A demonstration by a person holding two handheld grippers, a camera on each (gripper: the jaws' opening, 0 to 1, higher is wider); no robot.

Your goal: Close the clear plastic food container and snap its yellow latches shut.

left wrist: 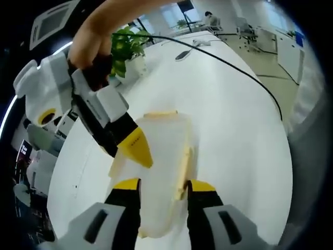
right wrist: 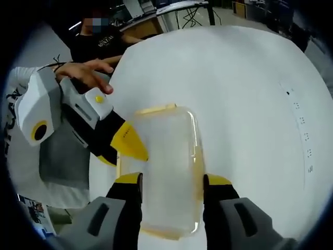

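The clear plastic container (left wrist: 161,140) (right wrist: 166,156) lies flat on the white table with its lid on. Yellow latches (left wrist: 182,166) run along its edges, one at the far end (right wrist: 155,110). My left gripper (left wrist: 164,183) is open, its black and yellow jaws standing over the near end of the lid. Over the same container my right gripper (right wrist: 173,179) is open too, one jaw above each long edge. Each gripper enters the other's view from the left: the right gripper (left wrist: 138,148) and the left gripper (right wrist: 130,143) both have a yellow tip at the container's left edge.
The white table (left wrist: 234,130) (right wrist: 250,94) stretches wide around the container. A potted plant (left wrist: 127,44) and a black cable (left wrist: 234,67) sit at its far side. A person in a dark shirt (right wrist: 99,44) stands by the table, one hand (right wrist: 86,70) on the left gripper.
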